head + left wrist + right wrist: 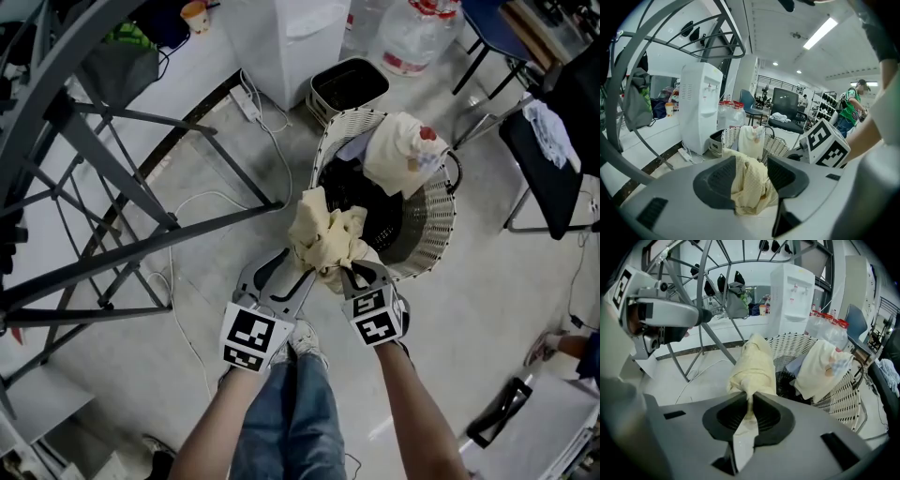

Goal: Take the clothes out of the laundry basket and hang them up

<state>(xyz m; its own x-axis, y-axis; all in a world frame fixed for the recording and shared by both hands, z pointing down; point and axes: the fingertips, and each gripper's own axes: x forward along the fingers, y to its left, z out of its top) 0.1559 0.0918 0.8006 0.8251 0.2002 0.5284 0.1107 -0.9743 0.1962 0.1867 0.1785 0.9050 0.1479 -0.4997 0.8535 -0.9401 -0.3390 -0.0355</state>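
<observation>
Grey metal bars of the drying rack (187,232) stand well to the left of the laundry basket (436,239), which is the landmark here. A white garment (398,155) hangs over the basket's far rim, with dark clothes still inside. Just over the basket's near-left rim a yellow cloth (328,234) is bunched up in the air, held from below by both claws.

The left claw (750,180) has its jaws fairly wide, with a thick wad of that cloth filling the space between the pads, so it looks like a grip on bulk. The right claw (749,411), on the side nearer the basket, has its jaws nearly together, pinching a thin fold.

The step in hand looks like getting 2 holds so the cloth can be spread. To do it well, I would keep the right pinch firm, draw the claws apart until an edge runs straight between them, then carry it away from the basket toward a rack bar without letting the loose part drag back in.
</observation>
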